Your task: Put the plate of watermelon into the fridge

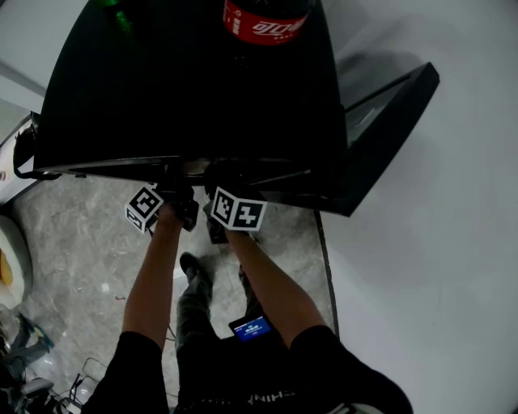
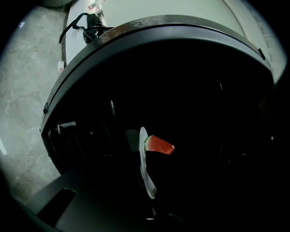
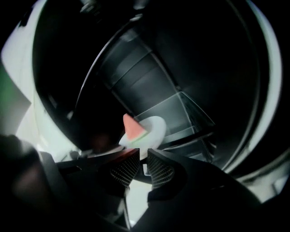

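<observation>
The head view is dim and high in contrast: the fridge point(image 1: 194, 89) is a flat black mass against the pale, evenly lit floor point(image 1: 89, 242). Both gripper views bend hard and darken toward the edges. In the left one only the watermelon point(image 2: 159, 145) and the plate point(image 2: 144, 167) rim catch light. The right one is soft and smeared — the jaws of the right gripper point(image 3: 142, 156) blur near the lens.

— What sort of premises?

— A plain indoor room holding a drinks fridge. The closer type cannot be told.

— Evidence?

— A black fridge point(image 1: 186, 89) stands directly ahead of the right gripper point(image 3: 141, 168), its door point(image 1: 380, 121) open to that gripper's right. A cola bottle point(image 1: 267, 20) and a green bottle point(image 1: 121, 16) stand on top, beyond it. A grey stone-patterned floor point(image 1: 81, 242) lies below, a white wall point(image 1: 437, 242) to the right, and loose cables point(image 1: 73, 384) behind and left.
</observation>
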`<state>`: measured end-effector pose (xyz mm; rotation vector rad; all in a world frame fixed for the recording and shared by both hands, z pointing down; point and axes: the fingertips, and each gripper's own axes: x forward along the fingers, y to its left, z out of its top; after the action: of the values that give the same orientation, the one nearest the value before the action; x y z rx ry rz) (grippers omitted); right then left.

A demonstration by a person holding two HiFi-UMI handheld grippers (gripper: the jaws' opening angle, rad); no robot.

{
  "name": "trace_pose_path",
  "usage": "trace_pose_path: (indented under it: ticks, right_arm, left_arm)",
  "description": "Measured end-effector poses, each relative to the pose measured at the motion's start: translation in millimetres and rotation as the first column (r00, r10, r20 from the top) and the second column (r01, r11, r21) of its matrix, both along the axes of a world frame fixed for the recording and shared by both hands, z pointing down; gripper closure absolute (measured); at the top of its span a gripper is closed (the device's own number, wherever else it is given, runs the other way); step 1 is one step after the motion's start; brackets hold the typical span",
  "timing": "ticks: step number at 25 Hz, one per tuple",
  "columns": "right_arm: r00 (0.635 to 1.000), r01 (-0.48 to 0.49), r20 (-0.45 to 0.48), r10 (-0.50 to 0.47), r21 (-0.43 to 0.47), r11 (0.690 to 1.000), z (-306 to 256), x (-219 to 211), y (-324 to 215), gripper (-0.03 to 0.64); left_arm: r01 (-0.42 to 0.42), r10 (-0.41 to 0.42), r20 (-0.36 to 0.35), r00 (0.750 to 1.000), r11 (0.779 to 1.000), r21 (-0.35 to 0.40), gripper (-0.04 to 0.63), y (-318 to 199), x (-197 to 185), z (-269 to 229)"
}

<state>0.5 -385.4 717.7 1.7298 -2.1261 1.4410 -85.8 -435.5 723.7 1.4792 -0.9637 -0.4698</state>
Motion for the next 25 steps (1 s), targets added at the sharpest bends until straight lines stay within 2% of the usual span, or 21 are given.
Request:
trace_pose_path:
  ticks: [4,8,10,15,20,25]
  right_arm:
    - [0.978,0.153,-0.150,-0.148,0.024,0.988,1,-19,7,0.555]
    - [0.957,0.190,-0.225,-0.182,0.011,0.982,6,-25,5,0.557]
    - [0.952,0.177,-0.255,-0.167,0.017,0.984,7,-21,3,0.558]
    - [0.937,0.145,-0.322,-0.135,0.007,0.989,8,-13,-5,0.558]
    - [0.933,0.147,-0.331,-0.142,-0.009,0.989,10,-12,-8,0.558]
    - [0.939,0.132,-0.324,-0.118,0.020,0.991,6,-10,-10,0.558]
  left_arm:
    - [-0.100,0.095,0.145,0.985,0.995,0.023,0.568,-1,4,-3]
    - [-0.129,0.125,0.164,0.978,0.991,0.018,0.555,-1,6,-4]
    - [-0.179,0.176,0.189,0.966,0.984,0.003,0.550,1,8,-3]
    - [-0.328,0.318,0.325,0.891,0.944,-0.023,0.528,10,16,-2]
    - [-0.399,0.375,0.458,0.806,0.916,-0.046,0.494,16,16,1]
    - [-0.427,0.401,0.497,0.770,0.902,-0.066,0.478,16,15,3]
